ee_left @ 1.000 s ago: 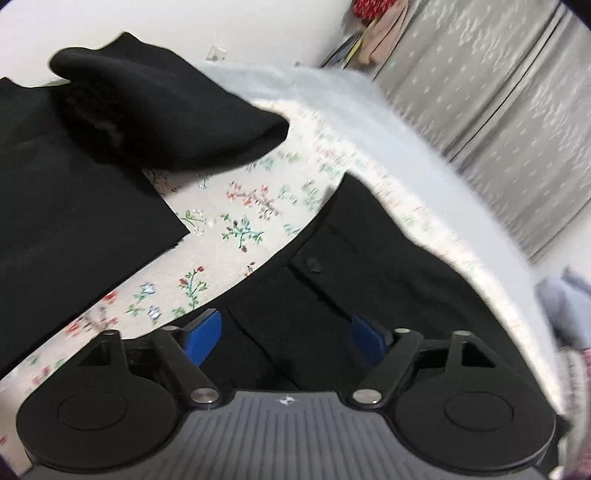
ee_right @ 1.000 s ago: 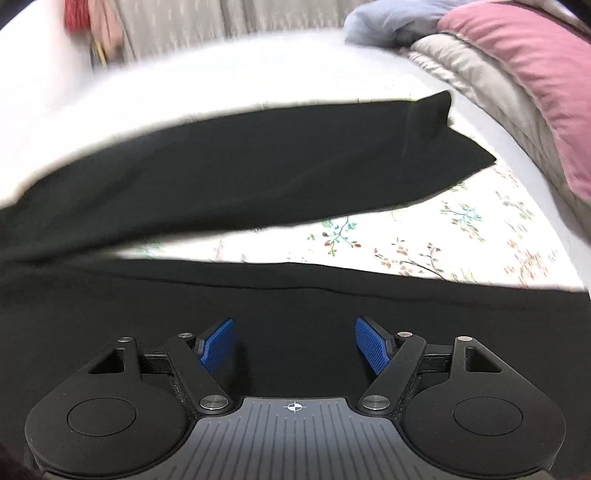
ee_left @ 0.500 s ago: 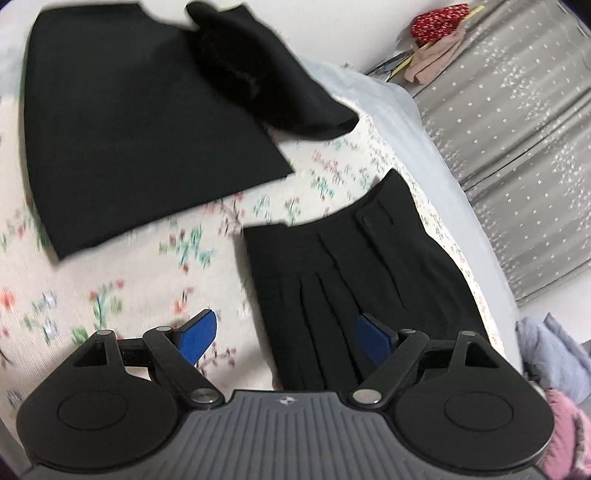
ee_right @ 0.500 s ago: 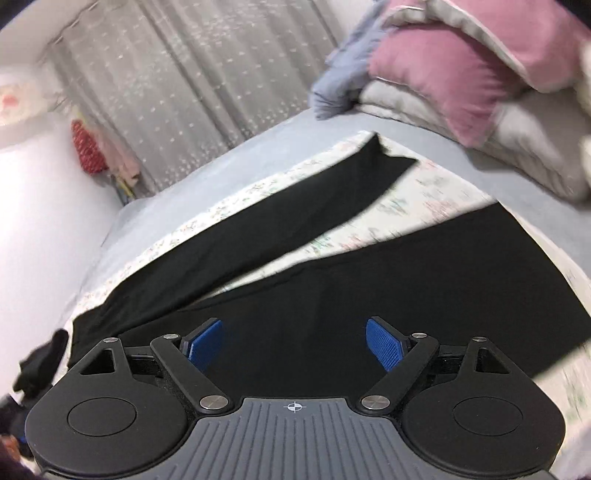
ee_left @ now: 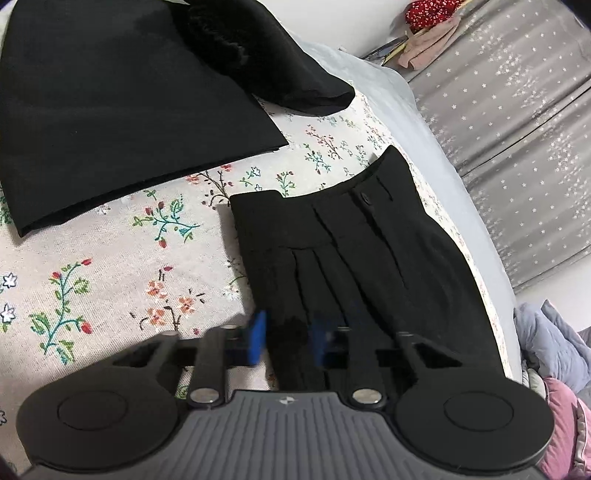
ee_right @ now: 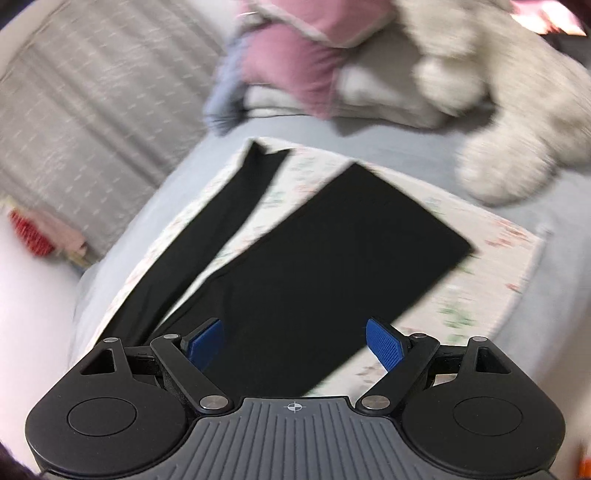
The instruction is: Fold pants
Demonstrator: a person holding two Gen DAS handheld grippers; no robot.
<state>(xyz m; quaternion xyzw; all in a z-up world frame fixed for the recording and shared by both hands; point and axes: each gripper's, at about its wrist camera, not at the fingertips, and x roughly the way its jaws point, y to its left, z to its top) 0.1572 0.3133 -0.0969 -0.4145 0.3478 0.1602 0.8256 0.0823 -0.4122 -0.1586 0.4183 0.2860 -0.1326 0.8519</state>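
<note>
Black fabric fills both views. Left wrist view: left gripper [ee_left: 286, 341] low over the pants [ee_left: 354, 266], its blue pads [ee_left: 256, 339] motion-blurred and drawn to a narrow gap; a dark fold of cloth shows between them, but whether the pads actually pinch it cannot be told. Pants lie on a floral bedspread [ee_left: 110, 280]: pleated waist section with a button [ee_left: 365, 198] near the waistband, running toward the bedspread's right edge, where a pale blue sheet [ee_left: 439, 147] begins. Beyond, across a strip of bare floral cloth, a wide flat panel of black fabric [ee_left: 122, 110] spreads toward the far left corner, with a rolled, bunched mass of black cloth [ee_left: 266, 62] lying on its far right side. Farther off, grey star-print curtains [ee_left: 517, 122] and a red and pink item [ee_left: 428, 22] at the wall. Right wrist view, heavily blurred: right gripper [ee_right: 294, 343] with blue pads [ee_right: 382, 347] spread wide, nothing between them. Just ahead, a broad black rectangle of the pants' cloth [ee_right: 332, 266] lies flat on the floral bedspread, its far corner toward the right edge; a narrower black strip [ee_right: 221, 221] angles off beside it toward the far left, the two meeting near the gripper. Past the bedspread's far edge, pink [ee_right: 295, 66] and grey bedding [ee_right: 498, 92] piled up.
</note>
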